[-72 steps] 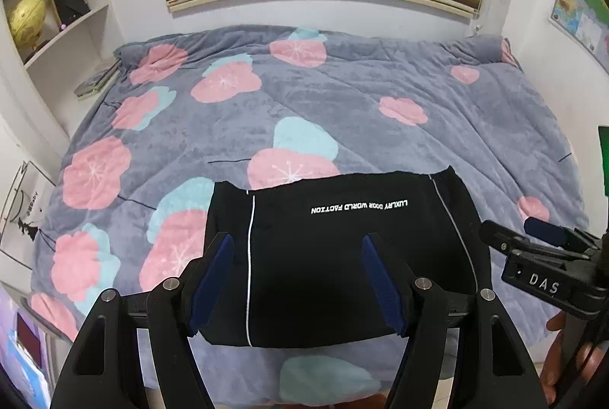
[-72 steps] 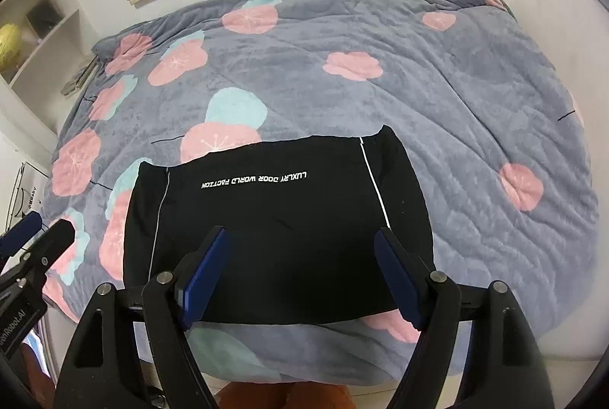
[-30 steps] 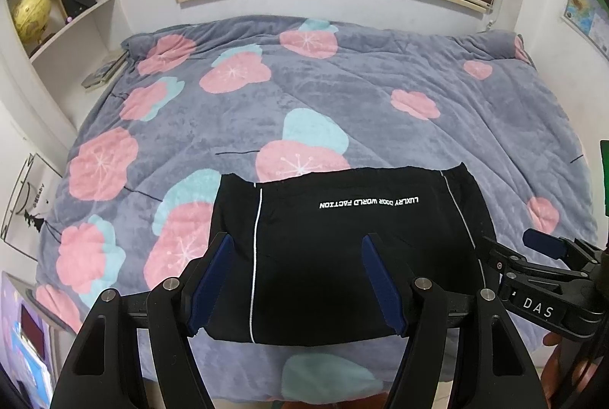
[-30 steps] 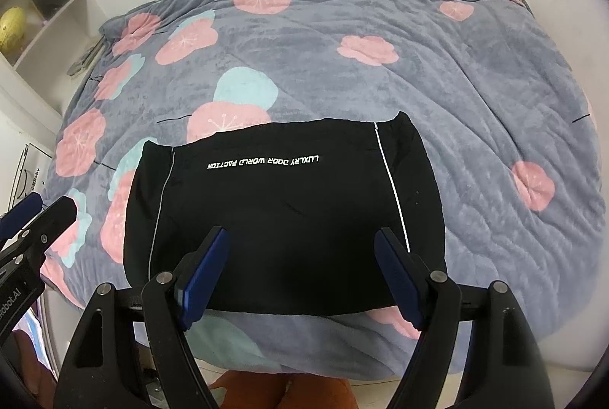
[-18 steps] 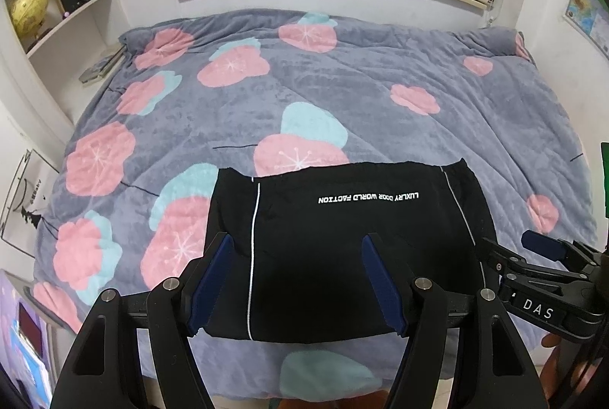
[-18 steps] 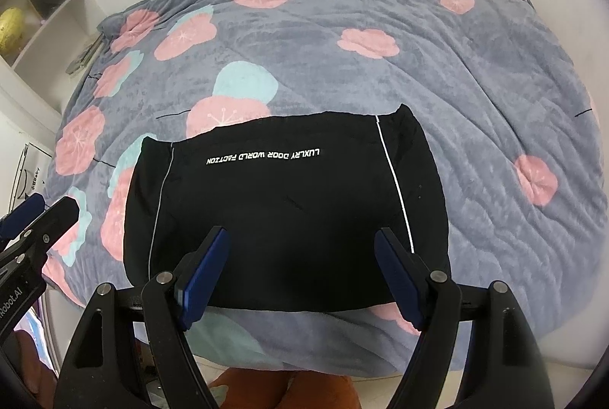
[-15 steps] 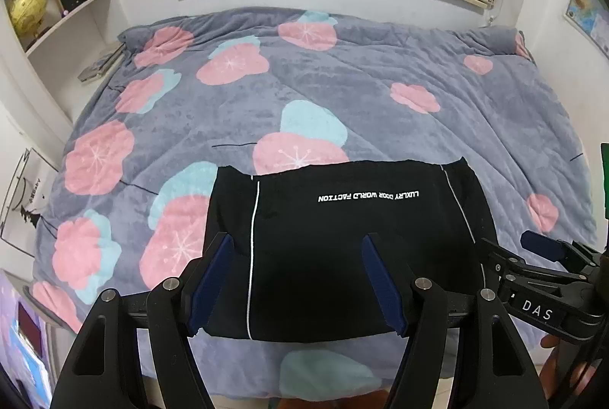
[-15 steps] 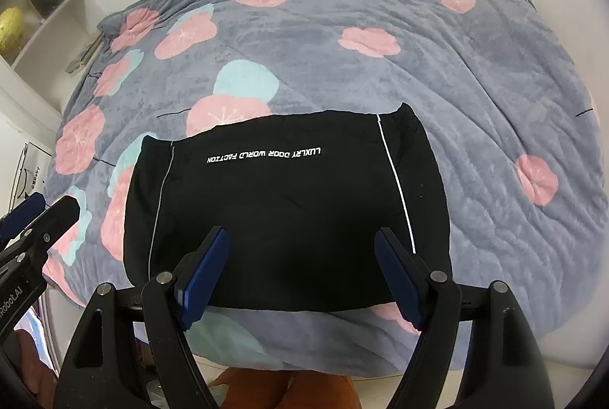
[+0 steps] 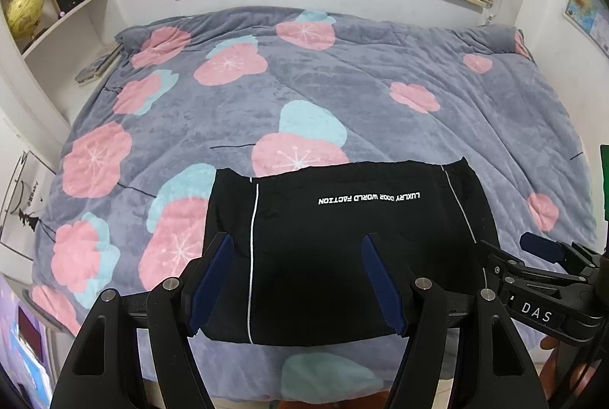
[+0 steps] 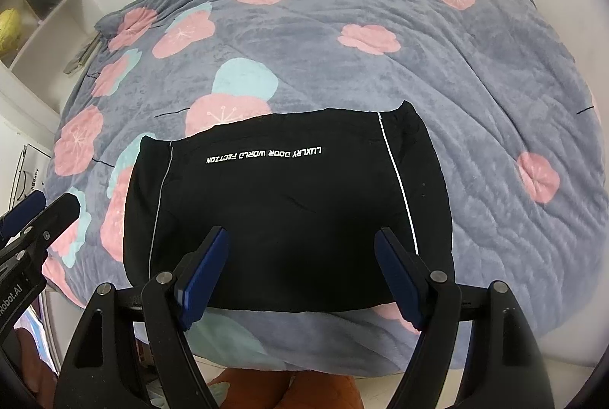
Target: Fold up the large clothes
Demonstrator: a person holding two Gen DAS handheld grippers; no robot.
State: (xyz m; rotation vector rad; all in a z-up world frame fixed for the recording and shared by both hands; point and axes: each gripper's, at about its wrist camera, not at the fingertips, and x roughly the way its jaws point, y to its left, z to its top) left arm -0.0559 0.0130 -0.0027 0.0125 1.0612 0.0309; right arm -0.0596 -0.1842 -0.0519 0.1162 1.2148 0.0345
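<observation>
The left gripper and the right gripper hover side by side above the near edge of the bed, jaws spread wide, holding nothing; the black garment, folded into a smooth rectangle with thin white stripes, lies flat on the plush grey floral blanket.

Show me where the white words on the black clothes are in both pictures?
Left wrist view: the white words sit right of center, on the black clothes, upside down.
Right wrist view: the white words sit just left of center, near the clothes' far edge.
Shared landmark: the pink-and-teal flower just beyond the clothes.
</observation>
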